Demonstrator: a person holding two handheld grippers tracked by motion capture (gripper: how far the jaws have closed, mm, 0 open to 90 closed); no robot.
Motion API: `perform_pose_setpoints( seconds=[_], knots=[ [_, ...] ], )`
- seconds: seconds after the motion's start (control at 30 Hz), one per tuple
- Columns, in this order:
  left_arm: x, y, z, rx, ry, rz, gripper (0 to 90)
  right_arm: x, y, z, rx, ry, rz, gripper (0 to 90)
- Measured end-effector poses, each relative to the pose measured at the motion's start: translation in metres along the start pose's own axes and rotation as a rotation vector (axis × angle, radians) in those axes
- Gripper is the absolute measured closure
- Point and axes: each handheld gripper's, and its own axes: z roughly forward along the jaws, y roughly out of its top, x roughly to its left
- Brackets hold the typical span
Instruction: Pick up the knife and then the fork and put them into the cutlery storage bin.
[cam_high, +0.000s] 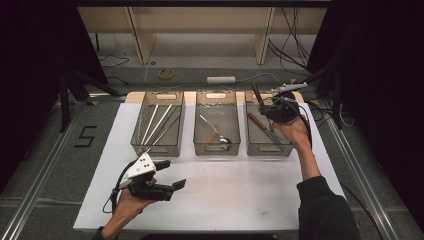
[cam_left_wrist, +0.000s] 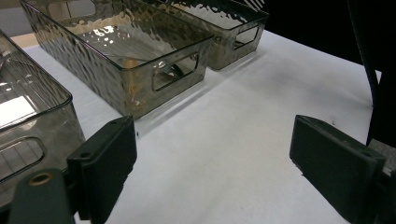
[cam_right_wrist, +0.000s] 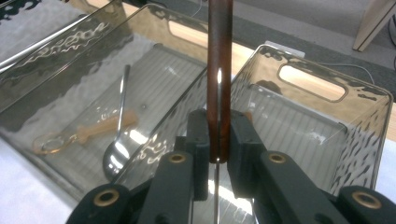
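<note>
My right gripper (cam_high: 263, 108) is shut on a knife with a dark brown wooden handle (cam_high: 256, 94), held above the right clear bin (cam_high: 268, 150). In the right gripper view the pads (cam_right_wrist: 201, 140) clamp the handle (cam_right_wrist: 219, 70), which rises upright, and the thin blade (cam_right_wrist: 217, 186) runs down between the jaws. Another brown-handled knife (cam_high: 260, 125) lies inside that bin. My left gripper (cam_high: 172, 174) rests low over the white table near the front left, open, nothing between its fingers (cam_left_wrist: 112, 154).
Three clear bins stand in a row on the white table (cam_high: 225, 195). The left bin (cam_high: 157, 146) holds long metal sticks. The middle bin (cam_high: 216, 150) holds a metal spoon (cam_right_wrist: 119, 140) and a pale spoon (cam_right_wrist: 88, 133). Cables and shelving lie beyond.
</note>
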Motion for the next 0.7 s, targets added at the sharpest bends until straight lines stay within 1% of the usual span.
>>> perform_pose_setpoints(
  seconds=[0.2,0.33,0.5,0.7],
  knots=[
    [0.000,0.000,0.000,-0.001,-0.001,-0.001,14.3,-0.004,0.002,0.010,0.017,-0.034,0.016,81.0],
    [-0.001,0.000,0.001,0.001,-0.002,0.002,14.3,-0.006,0.002,0.018,0.031,-0.049,0.018,81.0],
    [-0.002,0.000,0.001,0.000,-0.003,0.002,14.3,-0.008,0.000,0.024,0.031,-0.070,0.032,81.0],
    [-0.001,0.000,0.001,-0.002,-0.005,0.000,14.3,-0.009,-0.004,0.031,0.037,-0.078,0.042,81.0]
  ],
)
